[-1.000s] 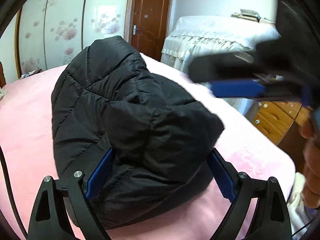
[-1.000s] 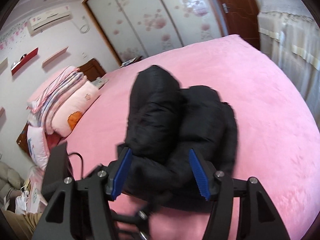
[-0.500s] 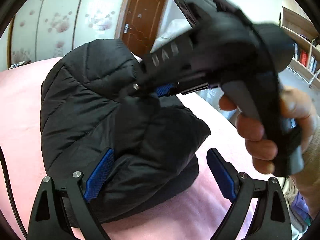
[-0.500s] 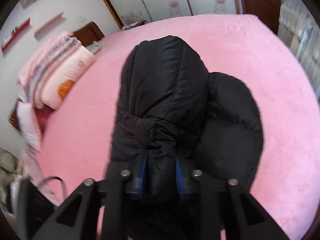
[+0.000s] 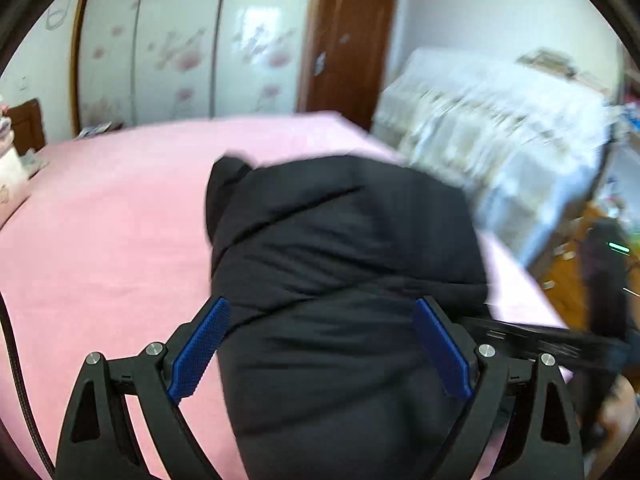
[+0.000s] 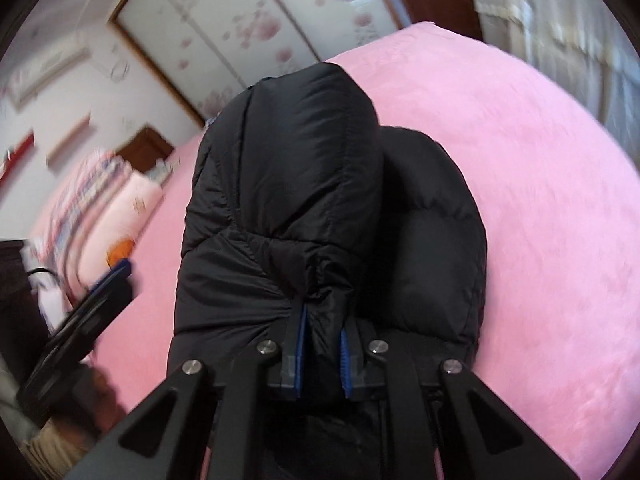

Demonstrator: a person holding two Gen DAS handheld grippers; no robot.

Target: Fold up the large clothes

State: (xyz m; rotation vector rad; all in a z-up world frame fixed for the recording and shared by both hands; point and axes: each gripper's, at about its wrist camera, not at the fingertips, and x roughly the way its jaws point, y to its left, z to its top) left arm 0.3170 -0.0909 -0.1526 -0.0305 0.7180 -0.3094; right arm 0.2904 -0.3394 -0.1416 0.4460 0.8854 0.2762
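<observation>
A black puffer jacket (image 5: 340, 240) lies bundled on the pink bed (image 5: 100, 220). My left gripper (image 5: 320, 344) is open wide, its blue pads on either side of the jacket's near end without pinching it. In the right wrist view the jacket (image 6: 288, 160) rises as a padded hump. My right gripper (image 6: 322, 344) is closing, and its blue pads squeeze a bunched fold of the jacket's near edge. The left gripper's tool (image 6: 80, 320) shows blurred at the left of that view.
Folded bedding and pillows (image 6: 100, 200) are stacked at the bed's far left. A flowered wardrobe (image 5: 160, 40) and a brown door (image 5: 348, 40) stand behind. Furniture under a white lace cover (image 5: 500, 120) and wooden drawers (image 5: 568, 264) lie past the bed's right edge.
My right gripper dropped onto the jacket and closed on a fold at its near edge. The left gripper swung sideways; the right tool now sits low at its right instead of in front.
</observation>
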